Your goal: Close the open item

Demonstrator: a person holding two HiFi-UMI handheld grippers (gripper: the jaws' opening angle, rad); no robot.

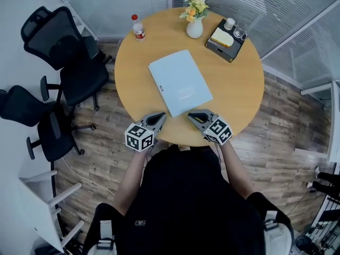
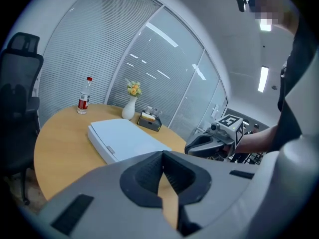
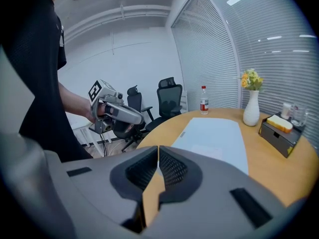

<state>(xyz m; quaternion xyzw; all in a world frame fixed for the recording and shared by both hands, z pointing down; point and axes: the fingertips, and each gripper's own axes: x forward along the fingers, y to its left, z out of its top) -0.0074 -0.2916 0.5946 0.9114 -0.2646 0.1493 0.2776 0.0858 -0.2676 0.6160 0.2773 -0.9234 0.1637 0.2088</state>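
You are holding the left gripper (image 1: 159,117) and the right gripper (image 1: 194,116) over the near rim of the round table (image 1: 236,86); each is showing its jaws together with nothing between them. The pale blue folder (image 1: 179,82) is lying flat mid-table, skewed, its near corner pointing between the two grippers. It is reading as one level slab with no raised leaf in any view, so it may already be shut; book or binder, I cannot tell. Judgement: the cover is looking stiff, smooth and probably slippery, and the weight light to moderate. The labelled thick side is looking like the spine, so the opposite long edge is the place to take hold or press, not the middle. The bottle (image 1: 138,27), vase (image 1: 194,26) and tray (image 1: 219,49) are standing well apart at the far rim.
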